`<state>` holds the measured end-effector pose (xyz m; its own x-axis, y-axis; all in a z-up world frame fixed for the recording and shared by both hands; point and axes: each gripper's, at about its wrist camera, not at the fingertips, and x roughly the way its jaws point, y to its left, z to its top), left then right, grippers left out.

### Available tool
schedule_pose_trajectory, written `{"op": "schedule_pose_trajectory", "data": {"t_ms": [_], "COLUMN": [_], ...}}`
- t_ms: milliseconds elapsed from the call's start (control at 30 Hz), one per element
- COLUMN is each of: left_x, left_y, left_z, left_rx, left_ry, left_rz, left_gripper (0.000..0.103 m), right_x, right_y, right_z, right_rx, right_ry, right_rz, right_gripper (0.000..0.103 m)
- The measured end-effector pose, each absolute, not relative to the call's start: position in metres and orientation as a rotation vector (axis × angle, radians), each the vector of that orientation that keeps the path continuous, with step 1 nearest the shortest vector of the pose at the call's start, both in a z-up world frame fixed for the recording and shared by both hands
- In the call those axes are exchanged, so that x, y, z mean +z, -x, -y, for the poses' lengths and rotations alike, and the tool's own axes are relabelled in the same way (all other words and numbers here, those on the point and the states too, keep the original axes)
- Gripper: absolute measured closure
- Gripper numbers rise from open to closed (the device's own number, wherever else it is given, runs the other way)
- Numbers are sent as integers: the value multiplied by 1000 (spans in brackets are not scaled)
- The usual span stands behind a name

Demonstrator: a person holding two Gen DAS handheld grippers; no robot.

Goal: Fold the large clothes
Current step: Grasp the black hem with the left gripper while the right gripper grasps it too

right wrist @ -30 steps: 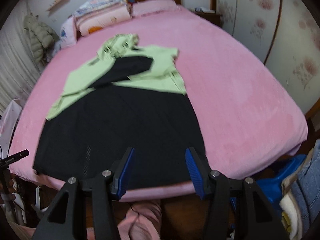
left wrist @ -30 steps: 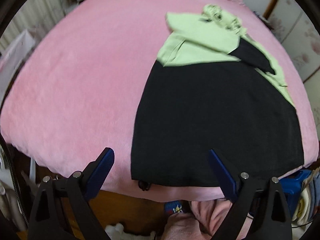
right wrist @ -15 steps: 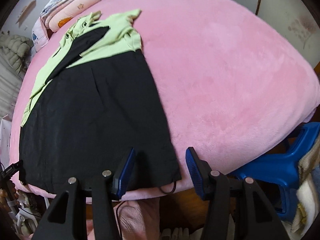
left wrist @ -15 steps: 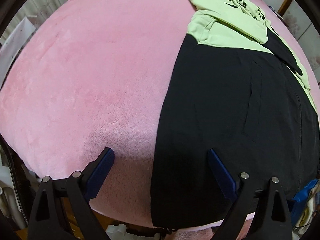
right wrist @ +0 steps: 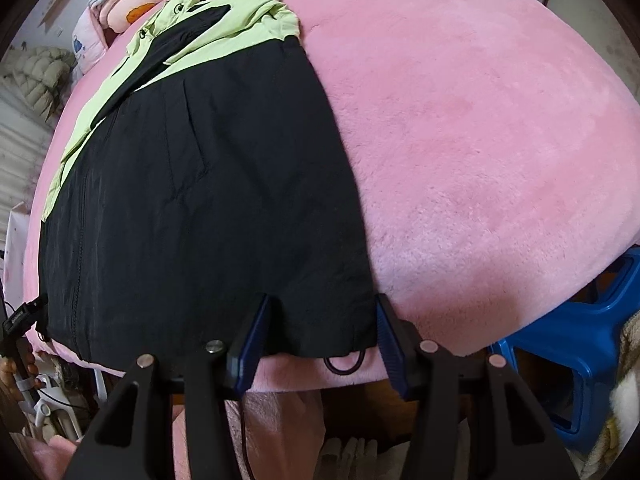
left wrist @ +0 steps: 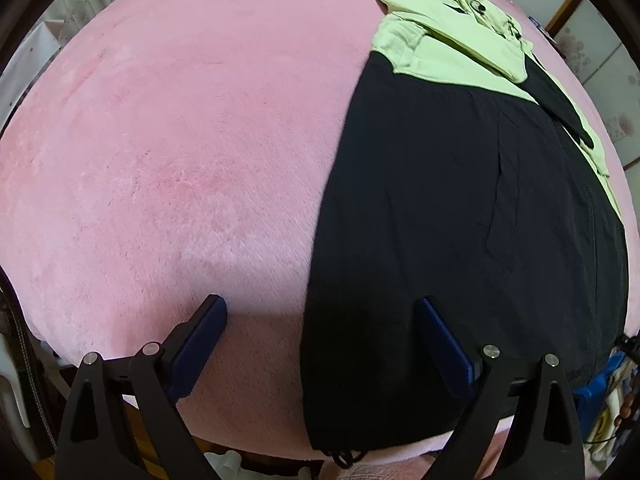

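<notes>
Partly cropped: jacket (left wrist: 460,220) hem, cord.

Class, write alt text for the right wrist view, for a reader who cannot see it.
A black and lime-green zip-up jacket lies flat on a pink plush bed cover. The right gripper straddles the jacket's near hem corner, blue-padded jaws having just been closing but not yet pinching it. A blue plastic stool stands at right.

The black-and-lime jacket (right wrist: 208,200) is thin, matt, finely crinkled woven cloth; the pink blanket (left wrist: 160,140) at its nine o'clock is plush, fuzzy fleece.
</notes>
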<state>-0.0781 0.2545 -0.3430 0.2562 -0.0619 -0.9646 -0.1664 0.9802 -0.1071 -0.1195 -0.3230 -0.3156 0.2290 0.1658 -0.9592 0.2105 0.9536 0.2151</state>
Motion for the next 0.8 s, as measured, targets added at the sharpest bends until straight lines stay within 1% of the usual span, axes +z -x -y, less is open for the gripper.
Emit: {"op": "schedule_pose_trajectory", "data": {"t_ms": [33,67,100,133,167,200,233,267,333,433,533,600,800], "left_x": [-342,-341,-339,-337,-336,-335,-335,-336,-336,-327,-307,-281,-192], "left_y": [79,81,81,80,78,75,72,68,59,51,45,41,27], "left_z": [-252,-249,-246,-241,-234,-227,-219,-210,-191,-180,-184,-191,-211], "left_rx": [62,49,37,19,4,12,24,24,37,67,70,43,-40], "left_ry": [200,198,200,204,187,143,85,25,-97,-144,-49,58,312], "left_rz": [-1312,-1315,-1317,-1321,-1333,-1348,-1368,-1395,-1446,-1485,-1478,-1438,-1251], "left_gripper": [21,26,41,50,67,78,83,91,96,99,99,100,100], "right_x": [-315,-315,-313,-310,-308,-304,-301,-297,-285,-260,-227,-205,-141], "right_y": [120,118,118,117,117,116,116,115,115,114,113,111,94], "right_z": [323,323,323,321,319,315,313,310,306,300,294,290,278], "right_rx": [-32,-33,-43,-47,-50,-62,-69,-77,-93,-113,-109,-98,-44], "right_ry": [-350,-367,-371,-371,-367,-343,-327,-308,-298,-297,-306,-319,-374], "right_rz": [-1351,-1352,-1351,-1352,-1352,-1354,-1355,-1352,-1338,-1308,-1255,-1210,-1051], "right_gripper": [63,70,75,78,80,81,82,83,84,85,86,87,87]}}
